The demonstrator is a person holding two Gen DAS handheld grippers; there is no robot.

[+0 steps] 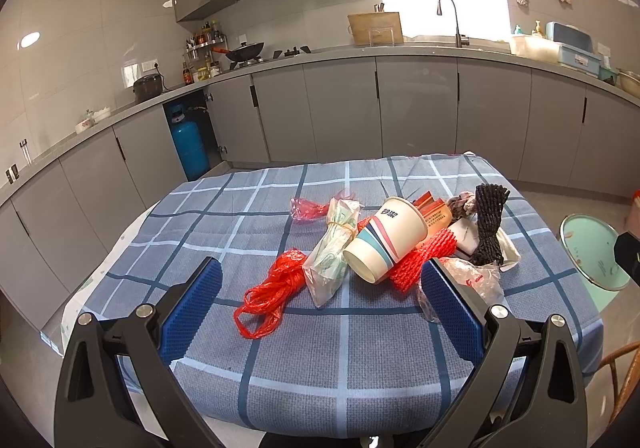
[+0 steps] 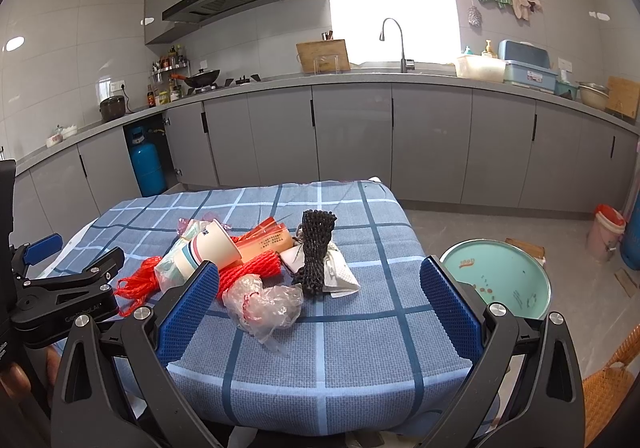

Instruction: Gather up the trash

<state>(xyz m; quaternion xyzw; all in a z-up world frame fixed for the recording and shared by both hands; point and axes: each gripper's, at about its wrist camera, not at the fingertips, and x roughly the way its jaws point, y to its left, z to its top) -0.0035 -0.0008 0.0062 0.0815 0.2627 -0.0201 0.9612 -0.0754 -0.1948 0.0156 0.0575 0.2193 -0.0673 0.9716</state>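
A desk [image 1: 280,348] under a blue checked cloth is carrying a heap of trash toward its right half, with both grippers hovering at the near edge.

The left gripper [image 1: 320,304] is holding its blue-padded fingers [image 1: 192,312] wide apart, gripping nothing. Going left to right through the heap: a bunch of red plastic string [image 1: 272,292] is lying loose nearest the left, its long axis running from near-left to far-right. Just beside it, a clear bag with green print [image 1: 334,252], tied round with a rubber band, is slanting the same way. A small red plastic scrap [image 1: 310,208] is sitting farther back. A striped paper cup [image 1: 386,240] is lying on its side on top of the heap, its open mouth facing near-left and its base pointing far-right. Under it a red foam net sleeve [image 1: 424,256] is lying across, with an orange packet [image 1: 434,214] behind. A crumpled clear bag [image 2: 264,304] is resting at the near edge of the heap. A black net sleeve [image 2: 316,248] is standing roughly upright, leaning on a white wrapper [image 2: 340,272].

The right gripper [image 2: 320,304] is likewise keeping its fingers [image 2: 448,308] spread and empty, facing the clear bag and black net. A pale green basin [image 2: 500,276] is sitting off the desk's right side, lower down.
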